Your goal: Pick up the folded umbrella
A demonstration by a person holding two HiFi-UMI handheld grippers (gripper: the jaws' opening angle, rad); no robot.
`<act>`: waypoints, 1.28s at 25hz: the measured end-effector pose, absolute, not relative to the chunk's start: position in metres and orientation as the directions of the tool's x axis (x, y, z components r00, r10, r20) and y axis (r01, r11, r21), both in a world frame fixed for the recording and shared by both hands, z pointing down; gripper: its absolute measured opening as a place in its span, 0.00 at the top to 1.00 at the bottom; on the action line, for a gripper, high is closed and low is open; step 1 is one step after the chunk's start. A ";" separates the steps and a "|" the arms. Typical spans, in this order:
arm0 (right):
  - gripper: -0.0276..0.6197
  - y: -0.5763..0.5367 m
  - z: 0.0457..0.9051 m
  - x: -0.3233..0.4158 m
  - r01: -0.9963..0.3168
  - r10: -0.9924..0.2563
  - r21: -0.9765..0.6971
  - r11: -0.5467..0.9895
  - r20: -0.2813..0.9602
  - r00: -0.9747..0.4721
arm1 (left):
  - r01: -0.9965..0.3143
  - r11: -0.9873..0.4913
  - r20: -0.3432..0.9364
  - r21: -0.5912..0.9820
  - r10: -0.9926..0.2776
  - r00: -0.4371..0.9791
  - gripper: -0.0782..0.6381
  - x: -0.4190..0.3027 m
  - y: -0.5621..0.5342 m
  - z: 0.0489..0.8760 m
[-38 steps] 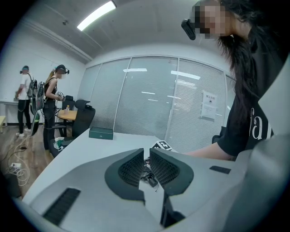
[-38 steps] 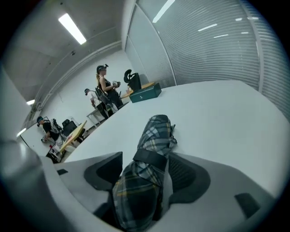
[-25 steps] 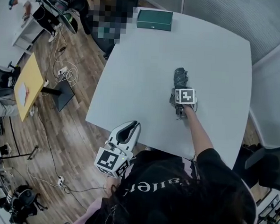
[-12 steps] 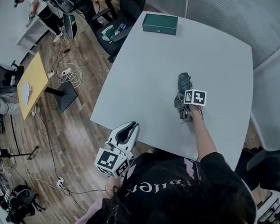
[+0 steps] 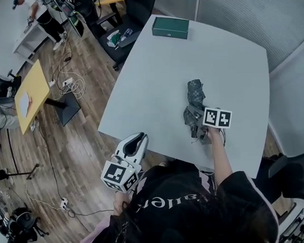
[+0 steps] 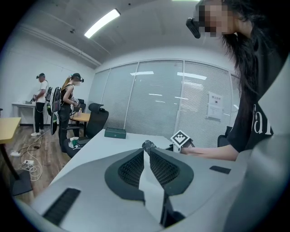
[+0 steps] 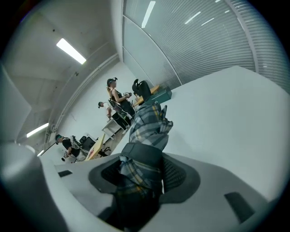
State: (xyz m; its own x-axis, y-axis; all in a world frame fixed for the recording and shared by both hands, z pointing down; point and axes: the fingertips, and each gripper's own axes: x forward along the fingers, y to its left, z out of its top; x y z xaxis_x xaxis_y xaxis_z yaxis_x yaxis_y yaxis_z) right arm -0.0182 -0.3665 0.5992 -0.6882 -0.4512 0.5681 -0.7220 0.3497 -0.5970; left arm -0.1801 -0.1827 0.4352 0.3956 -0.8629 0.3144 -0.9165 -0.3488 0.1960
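Two claws are in view, one of them loaded. The right claw is clamped on the folded umbrella. Its jaws have just been closing, and the plaid fabric is bunched between the ribbed pads. The umbrella is over the right half of the desk, toward the edge nearest the person. Its free end points away from that edge, toward the desk's far side. Whether that free end touches the desk surface cannot be determined. The person's right forearm crosses the desk's near edge behind the claw.

The left claw is pressed together, with nothing between its pads. It is held off the desk's near left corner, above the wooden floor, and points toward the desk.

A green box lies at the desk's far edge, well apart from the umbrella. A dark office chair stands just beside the desk's far left corner. Other people stand well apart from the desk on its left side.
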 end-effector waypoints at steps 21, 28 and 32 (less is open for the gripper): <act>0.61 -0.194 0.492 -0.052 -0.659 -0.550 -0.668 0.345 0.425 -0.719 | -0.847 -0.479 0.253 0.228 -0.811 0.527 0.81 -0.210 -0.112 0.433; 0.61 -0.161 0.489 -0.057 -0.661 -0.542 -0.671 0.336 0.436 -0.718 | -0.820 -0.516 0.246 0.248 -0.785 0.568 0.81 -0.203 -0.099 0.440; 0.61 -0.152 0.486 -0.055 -0.661 -0.535 -0.670 0.338 0.441 -0.721 | -0.812 -0.523 0.242 0.259 -0.779 0.579 0.81 -0.195 -0.097 0.442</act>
